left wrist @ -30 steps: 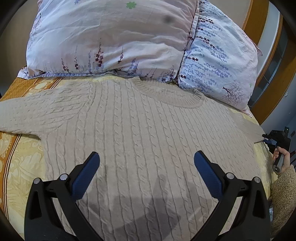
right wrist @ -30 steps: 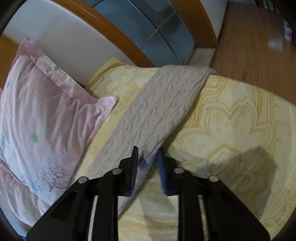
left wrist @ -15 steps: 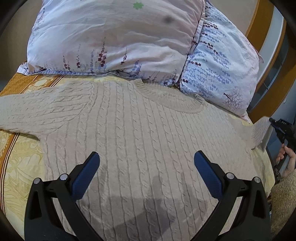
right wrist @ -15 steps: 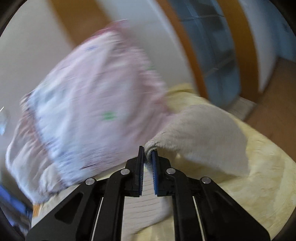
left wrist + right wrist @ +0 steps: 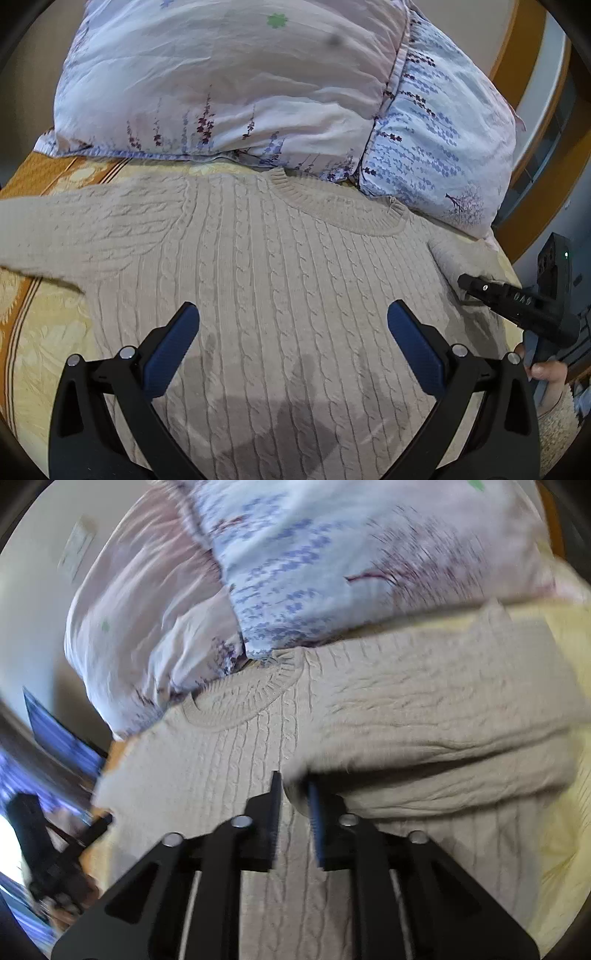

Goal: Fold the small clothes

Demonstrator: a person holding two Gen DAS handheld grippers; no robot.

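A beige cable-knit sweater (image 5: 280, 280) lies flat on the bed, collar toward the pillows, its left sleeve (image 5: 74, 229) stretched out to the left. My left gripper (image 5: 291, 328) is open and empty, hovering over the sweater's body. My right gripper (image 5: 293, 794) is shut on the end of the right sleeve (image 5: 424, 716), which is folded inward over the sweater's body (image 5: 207, 775). It also shows at the right of the left wrist view (image 5: 465, 282), with the sleeve (image 5: 454, 258) bunched at its tip.
Two floral pillows (image 5: 236, 81) (image 5: 443, 147) lie against the head of the bed just beyond the collar. The yellow patterned bedspread (image 5: 40, 321) shows on both sides. A wooden bed frame (image 5: 532, 74) curves at the right. The person's hand (image 5: 546, 369) holds the right gripper.
My right gripper closed on the right sleeve, lifted it and carried it inward over the sweater's body. The left gripper stayed open and shifted slightly.
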